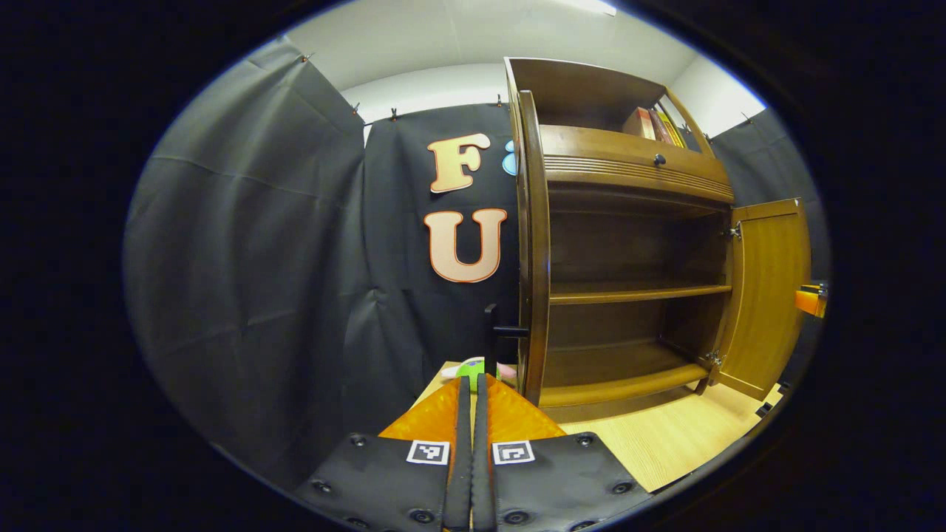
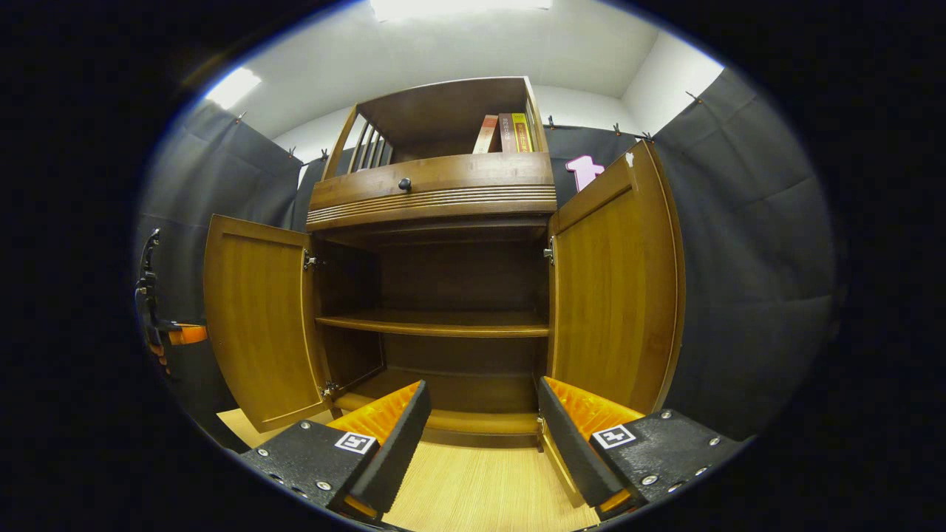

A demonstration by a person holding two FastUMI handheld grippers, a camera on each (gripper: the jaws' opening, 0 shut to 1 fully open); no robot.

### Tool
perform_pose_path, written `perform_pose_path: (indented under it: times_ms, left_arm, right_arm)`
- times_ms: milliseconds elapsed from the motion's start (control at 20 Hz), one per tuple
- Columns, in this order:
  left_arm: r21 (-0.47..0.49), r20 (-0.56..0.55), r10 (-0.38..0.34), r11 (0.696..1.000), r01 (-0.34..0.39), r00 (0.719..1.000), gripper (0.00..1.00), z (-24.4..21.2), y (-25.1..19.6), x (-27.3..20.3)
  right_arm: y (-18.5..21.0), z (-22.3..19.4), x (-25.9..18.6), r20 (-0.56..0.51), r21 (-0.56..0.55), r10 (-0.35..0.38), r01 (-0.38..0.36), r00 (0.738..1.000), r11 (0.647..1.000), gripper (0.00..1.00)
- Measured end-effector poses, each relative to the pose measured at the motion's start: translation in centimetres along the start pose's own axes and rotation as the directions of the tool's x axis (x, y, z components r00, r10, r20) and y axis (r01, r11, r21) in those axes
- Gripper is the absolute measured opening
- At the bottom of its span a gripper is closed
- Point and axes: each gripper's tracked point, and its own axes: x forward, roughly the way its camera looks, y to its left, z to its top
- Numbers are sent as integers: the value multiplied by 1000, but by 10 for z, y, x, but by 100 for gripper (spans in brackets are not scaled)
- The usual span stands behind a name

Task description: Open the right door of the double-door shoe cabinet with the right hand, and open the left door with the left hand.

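The wooden shoe cabinet (image 2: 443,192) has both doors swung open. In the right gripper view the left door (image 2: 259,325) and the right door (image 2: 613,295) flank the bare shelves. My right gripper (image 2: 484,403) is open in front of the bottom shelf, holding nothing, its right finger close to the right door's lower edge. In the left gripper view the left door (image 1: 533,244) shows edge-on with its dark handle (image 1: 508,330) sticking out. My left gripper (image 1: 473,378) is shut just below and left of that handle, apart from it. The right door (image 1: 768,295) stands open farther off.
A drawer with a round knob (image 2: 404,183) and a few books (image 2: 506,133) sit above the doors. The light wooden floor (image 2: 473,488) runs in front. A small green and pink object (image 1: 473,365) lies past my left fingertips. Black cloth walls close in on both sides.
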Motion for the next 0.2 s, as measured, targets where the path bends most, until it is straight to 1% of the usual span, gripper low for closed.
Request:
perform_pose_path:
  times_ms: [100, 150, 200]
  left_arm:
    - [15, 14, 4, 1000, -4, 1000, 10, 11, -10, -13]
    - [19, 19, -2, 1000, 1, 1000, 7, 16, -18, -19]
    - [22, 22, -10, 1000, 9, 1000, 7, 20, -27, -25]
  right_arm:
    - [-1, 0, 4, -1, 0, -1, 1, 1000, 1000, 91]
    - [-1, -1, 6, -2, 3, 1, -1, 1000, 1000, 91]
    - [0, -1, 8, -2, 7, 4, -4, 1000, 1000, 91]
